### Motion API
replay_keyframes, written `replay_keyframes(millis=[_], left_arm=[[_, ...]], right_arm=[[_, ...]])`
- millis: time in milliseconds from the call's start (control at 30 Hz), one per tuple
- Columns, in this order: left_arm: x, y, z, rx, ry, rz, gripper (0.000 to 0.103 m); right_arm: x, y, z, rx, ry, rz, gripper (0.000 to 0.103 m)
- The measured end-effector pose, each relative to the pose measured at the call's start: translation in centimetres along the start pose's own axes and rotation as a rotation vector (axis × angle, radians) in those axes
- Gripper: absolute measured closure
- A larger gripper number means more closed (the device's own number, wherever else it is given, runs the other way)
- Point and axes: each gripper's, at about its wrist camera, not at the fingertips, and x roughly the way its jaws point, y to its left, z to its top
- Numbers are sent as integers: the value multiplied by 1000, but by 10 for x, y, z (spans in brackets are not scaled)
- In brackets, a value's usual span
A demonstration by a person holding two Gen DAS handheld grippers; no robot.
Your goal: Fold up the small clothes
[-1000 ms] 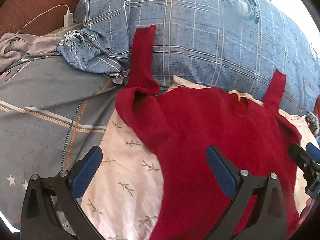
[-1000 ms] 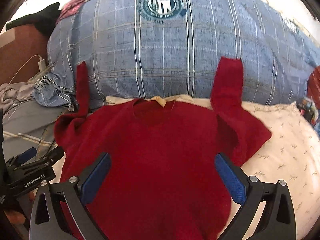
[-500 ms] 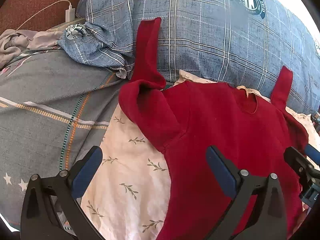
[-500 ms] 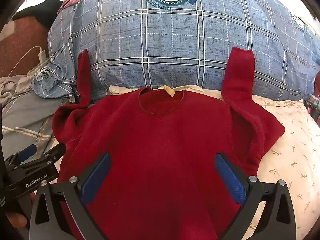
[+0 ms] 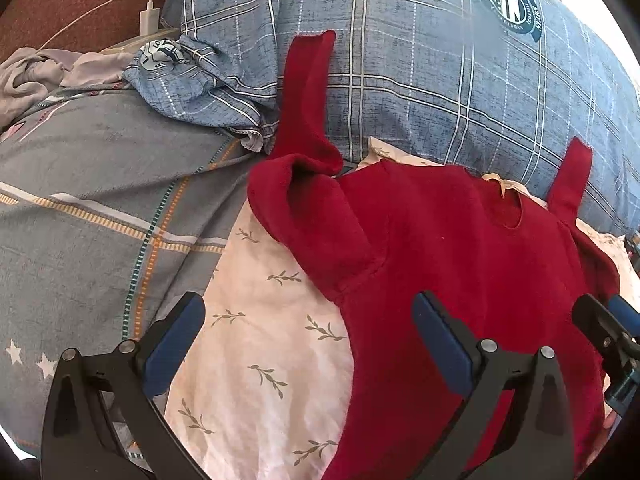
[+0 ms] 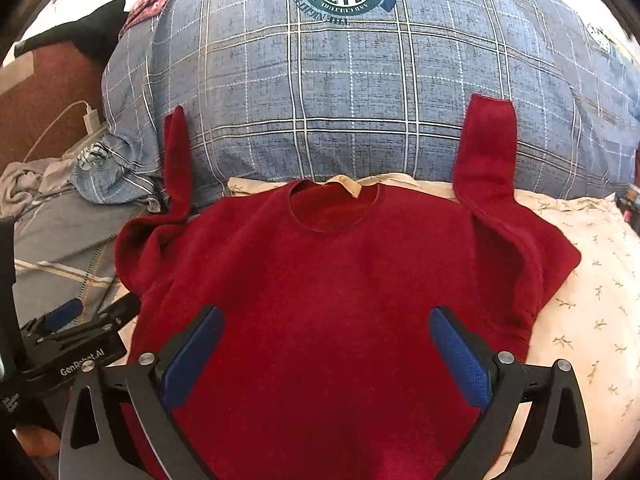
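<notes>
Red sweater (image 6: 332,280) lies flat on floral sheet (image 5: 256,340), sleeves up against plaid pillow (image 6: 360,100). Left gripper (image 5: 308,344) and right gripper (image 6: 326,352) both spread, empty, poised for first fold.

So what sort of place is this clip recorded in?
Most likely a bedroom, with the work done on a bed: a large blue plaid pillow, a leaf-print sheet under the red sweater, and a grey quilt beside it.
</notes>
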Motion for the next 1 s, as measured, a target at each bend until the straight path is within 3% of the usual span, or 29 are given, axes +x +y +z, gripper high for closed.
replay_keyframes(millis=[133,500,600,700,1000], left_arm=[[1,1,0,-2,2,1,0],[3,2,0,-1,3,3,0],[3,2,0,0,4,3,0],[3,3,0,-2,1,3,0],[7,6,-1,-8,8,13,0]], right_arm=[[2,3,1,17,-4,30,1],[5,15,3,-61,17,-11,1],[4,21,3,-81,23,-8,5],[4,24,3,-81,28,7,16],[12,21,1,-56,40,-1,15]])
